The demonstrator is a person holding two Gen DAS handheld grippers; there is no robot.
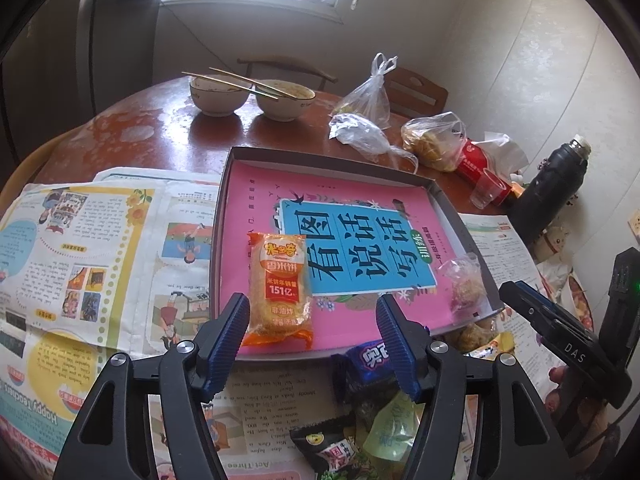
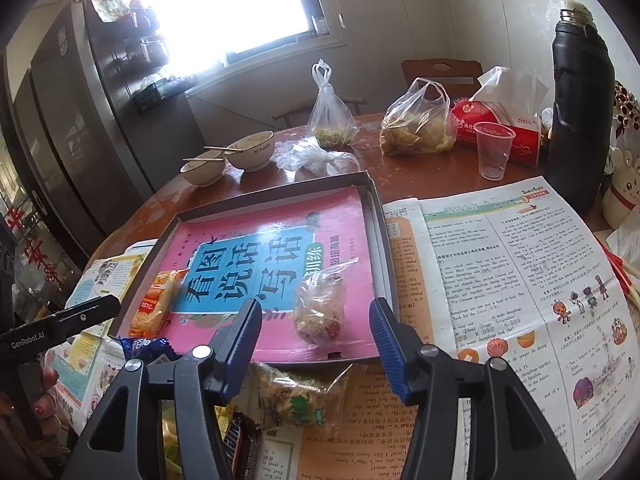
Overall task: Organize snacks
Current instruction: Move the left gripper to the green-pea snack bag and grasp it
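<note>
Nearest the left wrist camera, the left tongs (image 1: 314, 344) stand apart and hold nothing. Beneath them lies a pile of loose snacks: a blue wrapper (image 1: 370, 364), a pale yellow-green packet (image 1: 394, 428) and a black packet (image 1: 328, 450), each partly hidden by the tong arms, so their labels cannot be read in full. The right tongs (image 2: 316, 346) are likewise apart and empty. Just below them a clear-wrapped oat bar (image 2: 298, 396) rests on newspaper (image 2: 520, 280), and a dark chocolate bar (image 2: 242, 446) is cut off behind the left finger.

Beyond lies a shallow box lid (image 1: 460, 216) with a pink book (image 1: 352, 236) inside it. An orange rice cracker pack (image 1: 280, 284) lies on the book's near left. A clear-wrapped snack (image 2: 320, 308) lies on its near right; its contents are hard to make out.

Farther back on the tabletop (image 1: 168, 136) stand two bowls (image 1: 218, 94) with chopsticks, plastic bags (image 2: 418, 124), a plastic cup (image 2: 493, 150), a tissue pack (image 2: 508, 136) and a black flask (image 2: 578, 92).
</note>
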